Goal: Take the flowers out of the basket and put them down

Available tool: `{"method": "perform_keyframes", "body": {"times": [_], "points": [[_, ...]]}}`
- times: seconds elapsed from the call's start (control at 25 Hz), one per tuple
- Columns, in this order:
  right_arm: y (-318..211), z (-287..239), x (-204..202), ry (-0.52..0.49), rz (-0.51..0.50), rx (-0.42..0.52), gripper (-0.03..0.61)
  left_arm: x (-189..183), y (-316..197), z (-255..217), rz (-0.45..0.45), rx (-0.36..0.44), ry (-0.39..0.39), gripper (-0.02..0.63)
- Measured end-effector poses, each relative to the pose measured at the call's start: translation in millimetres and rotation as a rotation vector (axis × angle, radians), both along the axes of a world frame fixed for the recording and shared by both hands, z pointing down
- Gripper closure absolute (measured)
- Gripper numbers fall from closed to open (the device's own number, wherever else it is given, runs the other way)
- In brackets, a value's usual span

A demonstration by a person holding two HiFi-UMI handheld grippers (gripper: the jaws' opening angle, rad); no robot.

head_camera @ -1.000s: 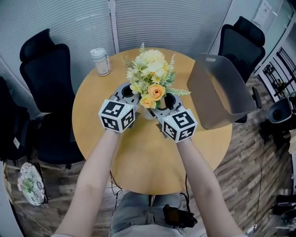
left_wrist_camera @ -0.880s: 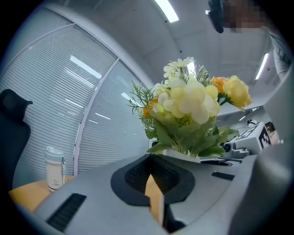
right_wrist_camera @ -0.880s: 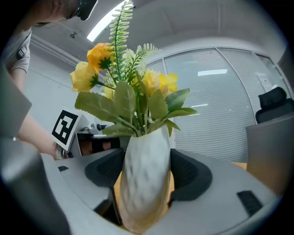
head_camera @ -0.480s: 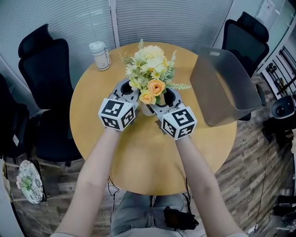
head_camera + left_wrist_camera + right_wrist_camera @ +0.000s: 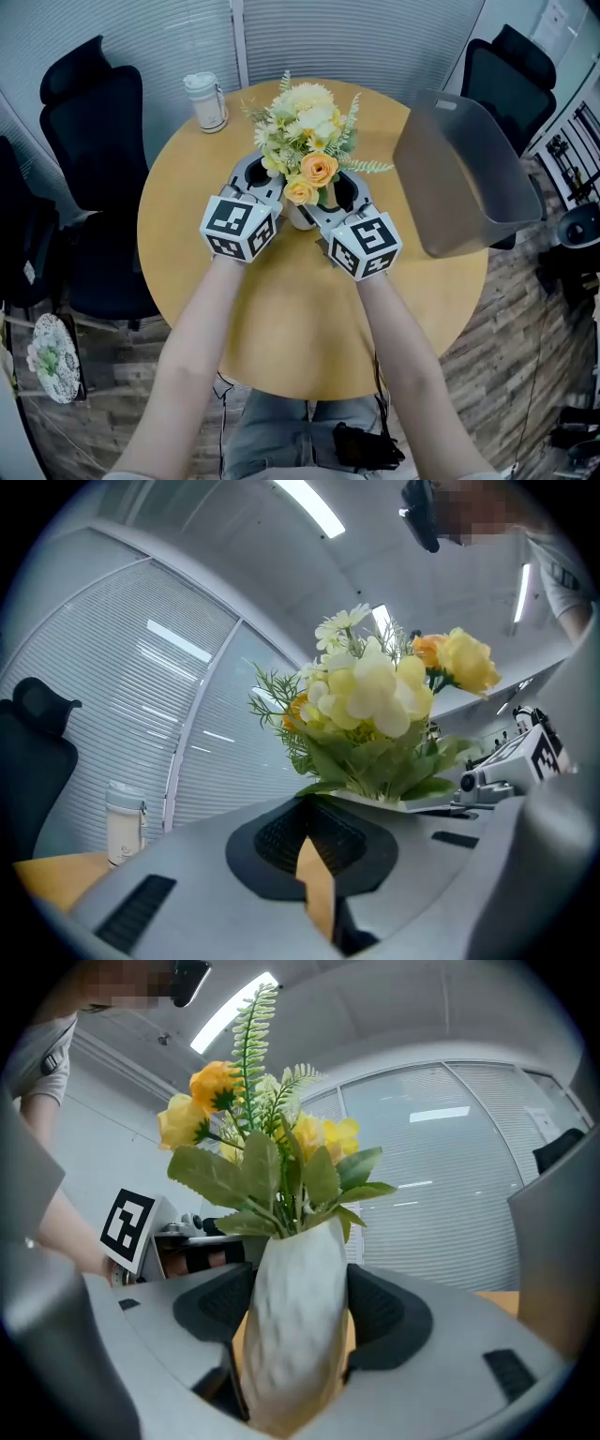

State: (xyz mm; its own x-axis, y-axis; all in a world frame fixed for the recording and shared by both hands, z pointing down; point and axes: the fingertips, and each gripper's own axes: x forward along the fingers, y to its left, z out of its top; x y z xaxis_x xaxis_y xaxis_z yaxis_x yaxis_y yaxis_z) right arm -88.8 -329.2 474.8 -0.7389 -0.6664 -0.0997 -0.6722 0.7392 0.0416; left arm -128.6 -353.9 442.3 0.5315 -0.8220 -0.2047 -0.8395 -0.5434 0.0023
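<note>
Pale slatted blinds (image 5: 356,37) back a round wooden table (image 5: 281,319), with black office chairs (image 5: 89,112) at ten and two o'clock. A lidded cup (image 5: 206,101) stands near the table's eleven o'clock edge. The grey basket (image 5: 464,178) sits tipped at three o'clock, empty as far as can be seen. The flowers (image 5: 305,131) are already out of it, toward twelve o'clock from the table's centre, in a white vase (image 5: 302,217). The right gripper (image 5: 298,1283) clasps that vase around its body, probably to keep the top-heavy bouquet upright while setting it down. The left gripper (image 5: 309,832) is clenched on nothing, just beside the vase at nine o'clock, seemingly a steadying guard. Whether the base touches the wood cannot be told.
</note>
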Motion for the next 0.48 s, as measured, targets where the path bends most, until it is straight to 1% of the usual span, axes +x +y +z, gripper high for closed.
{"method": "perform_keyframes", "body": {"times": [0.16, 0.28, 0.48], "points": [[1, 2, -1, -0.006, -0.017, 0.023, 0.245, -1, 2, 2, -0.018, 0.018, -0.007, 0.611], [7, 15, -2, -0.016, -0.023, 0.046, 0.245, -2, 9, 13, -0.025, 0.042, -0.023, 0.611], [7, 24, -4, -0.008, -0.024, 0.078, 0.244, -5, 10, 23, -0.031, 0.063, -0.024, 0.611]]}}
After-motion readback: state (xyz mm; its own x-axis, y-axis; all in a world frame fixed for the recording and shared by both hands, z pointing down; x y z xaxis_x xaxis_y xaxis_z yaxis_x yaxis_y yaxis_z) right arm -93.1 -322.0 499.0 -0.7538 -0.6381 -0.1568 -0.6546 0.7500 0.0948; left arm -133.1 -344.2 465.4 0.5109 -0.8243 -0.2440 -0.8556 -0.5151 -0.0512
